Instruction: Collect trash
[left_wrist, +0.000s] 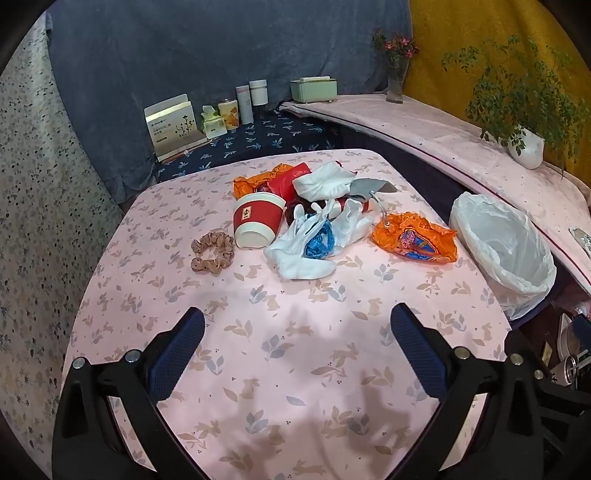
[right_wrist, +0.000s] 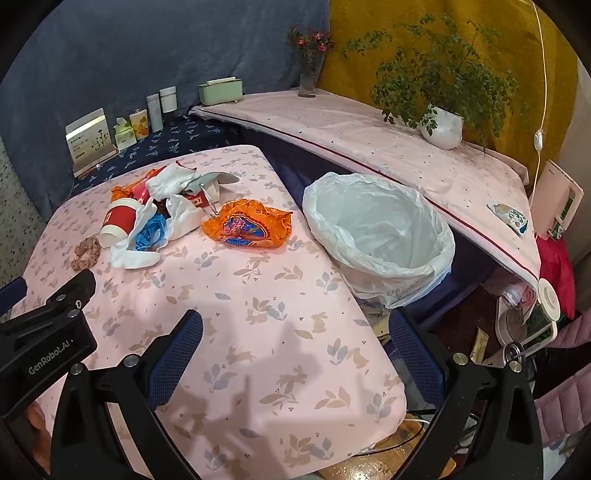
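A heap of trash lies at the far end of the pink table (left_wrist: 295, 369): a tipped red-and-white paper cup (left_wrist: 257, 218), white crumpled tissues (left_wrist: 314, 236), a blue wrapper (left_wrist: 320, 242), a red packet (left_wrist: 291, 177) and an orange wrapper (left_wrist: 413, 238) lying apart to the right. A bin lined with a white bag (left_wrist: 506, 247) stands at the table's right edge; its inside shows in the right wrist view (right_wrist: 376, 229). My left gripper (left_wrist: 297, 325) is open and empty, above the near table. My right gripper (right_wrist: 295, 328) is open and empty, over the table's right edge, short of the bin.
A brown scrunchie (left_wrist: 212, 251) lies left of the cup. A dark shelf behind the table holds boxes and jars (left_wrist: 207, 118). A pink-covered ledge on the right carries a potted plant (right_wrist: 441, 125), a vase (right_wrist: 308, 79) and a small packet (right_wrist: 509, 218). Clutter lies on the floor (right_wrist: 517, 332).
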